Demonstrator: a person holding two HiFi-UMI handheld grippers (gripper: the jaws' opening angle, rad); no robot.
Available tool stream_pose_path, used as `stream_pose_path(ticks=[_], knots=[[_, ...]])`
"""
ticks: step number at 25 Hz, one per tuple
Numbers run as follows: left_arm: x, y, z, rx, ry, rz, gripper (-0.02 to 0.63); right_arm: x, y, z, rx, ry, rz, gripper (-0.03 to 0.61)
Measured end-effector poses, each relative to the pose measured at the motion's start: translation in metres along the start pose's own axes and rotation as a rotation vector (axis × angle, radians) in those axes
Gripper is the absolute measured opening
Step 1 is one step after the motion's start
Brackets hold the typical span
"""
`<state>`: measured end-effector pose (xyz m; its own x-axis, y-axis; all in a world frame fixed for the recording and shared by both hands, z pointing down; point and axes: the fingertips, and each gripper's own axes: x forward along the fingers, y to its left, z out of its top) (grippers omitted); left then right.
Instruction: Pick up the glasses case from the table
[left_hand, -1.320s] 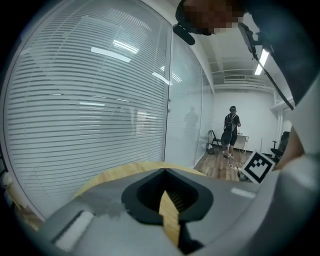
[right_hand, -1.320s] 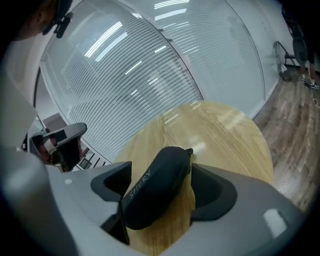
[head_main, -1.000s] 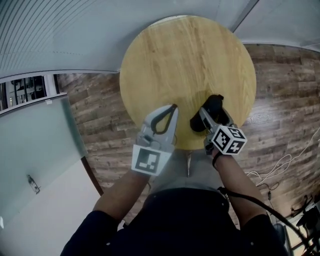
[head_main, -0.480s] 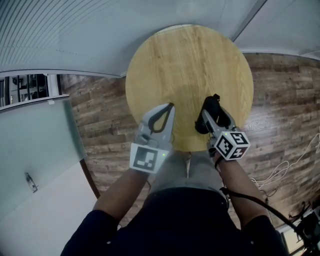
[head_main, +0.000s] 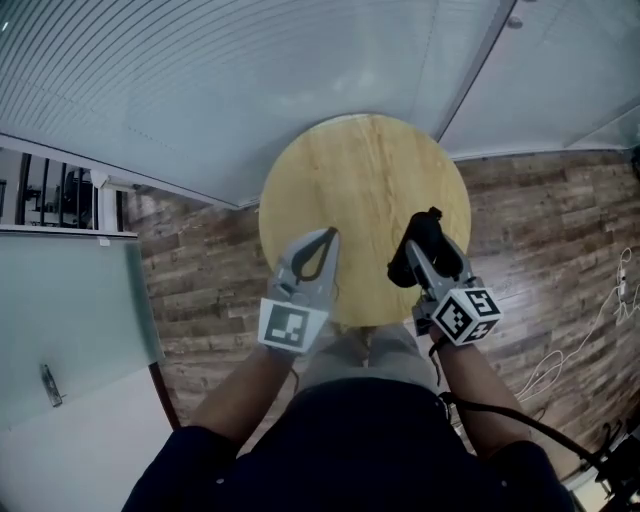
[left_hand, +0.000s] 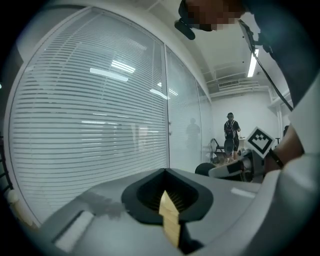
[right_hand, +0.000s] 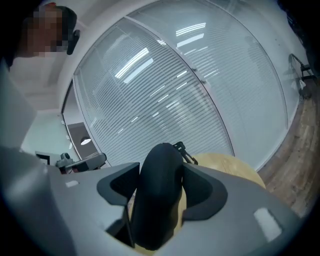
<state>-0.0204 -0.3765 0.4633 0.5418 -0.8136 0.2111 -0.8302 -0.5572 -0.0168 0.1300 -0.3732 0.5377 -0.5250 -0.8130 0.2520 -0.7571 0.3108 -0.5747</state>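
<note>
Round table (head_main: 355, 165) is seen smaller than a second ago: both grippers raised. Left gripper (head_main: 328, 238) is kept closed, empty. Right gripper (head_main: 428, 250) is clamped on glasses case (right_hand: 157, 190), now lifted clear of the tabletop; pick-up judged done

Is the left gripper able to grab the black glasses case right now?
Probably not as things stand. Nothing lies between them, but the left gripper has its jaws shut, and the right gripper clamps the glasses case by its sides above the table.
</note>
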Motion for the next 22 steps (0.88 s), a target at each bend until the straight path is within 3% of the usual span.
stream_pose_path(ticks=[5,11,13,17,22], knots=[[-0.016,0.003,0.050,0.066,-0.077,0.002,0.005,-0.023,0.034,0.062,-0.063,-0.114,0.022,0.276],[-0.038,-0.004,0.101,0.090,-0.191,0.012,0.005,-0.056,0.068,0.116,-0.144,-0.222,0.043,0.276],[-0.047,-0.009,0.113,0.083,-0.216,0.018,0.005,-0.070,0.079,0.128,-0.165,-0.253,0.057,0.276],[-0.058,-0.011,0.119,0.149,-0.241,0.012,0.005,-0.089,0.096,0.146,-0.205,-0.305,0.076,0.276],[-0.067,-0.020,0.138,0.096,-0.289,0.026,0.005,-0.102,0.104,0.151,-0.256,-0.325,0.078,0.276]])
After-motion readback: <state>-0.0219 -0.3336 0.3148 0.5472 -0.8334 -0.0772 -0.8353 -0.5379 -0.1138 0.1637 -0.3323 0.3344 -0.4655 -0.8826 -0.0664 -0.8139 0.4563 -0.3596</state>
